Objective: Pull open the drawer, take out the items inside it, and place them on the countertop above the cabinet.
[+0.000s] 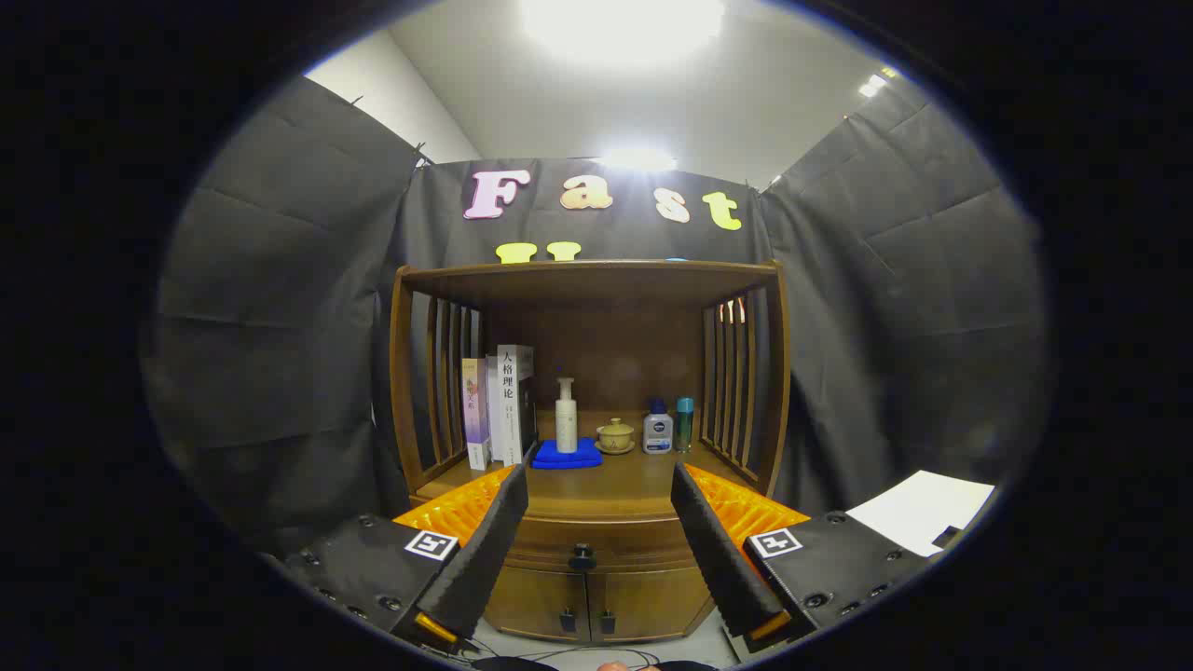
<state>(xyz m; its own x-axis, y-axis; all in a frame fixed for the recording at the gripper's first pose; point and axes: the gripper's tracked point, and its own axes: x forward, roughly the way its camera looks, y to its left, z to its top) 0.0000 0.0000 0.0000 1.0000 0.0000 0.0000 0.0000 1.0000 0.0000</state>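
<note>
Straight ahead we see the wooden cabinet [587, 466], and our gripper [599, 522] is held before it with its two fingers [480, 550] spread wide apart, gripping nothing; between them, just ahead, sits the drawer [596, 543], closed, with its dark knob [582, 557] roughly midway between the fingertips; below the drawer we see two small doors [587, 601], also closed; whatever lies inside the drawer is hidden from us. Beyond the fingers, above the drawer, runs the countertop [606, 489]; toward its back, left of our line, stand upright books [503, 405]; nearer the middle a blue folded cloth [567, 455] lies flat with a white pump bottle [566, 416] standing on it; just right of that we see a small yellowish lidded cup [615, 435], then a squat bottle [658, 429] and a slim teal one [685, 422] close beside it. Far off to the right of our right finger a white sheet [923, 511] lies.
</note>
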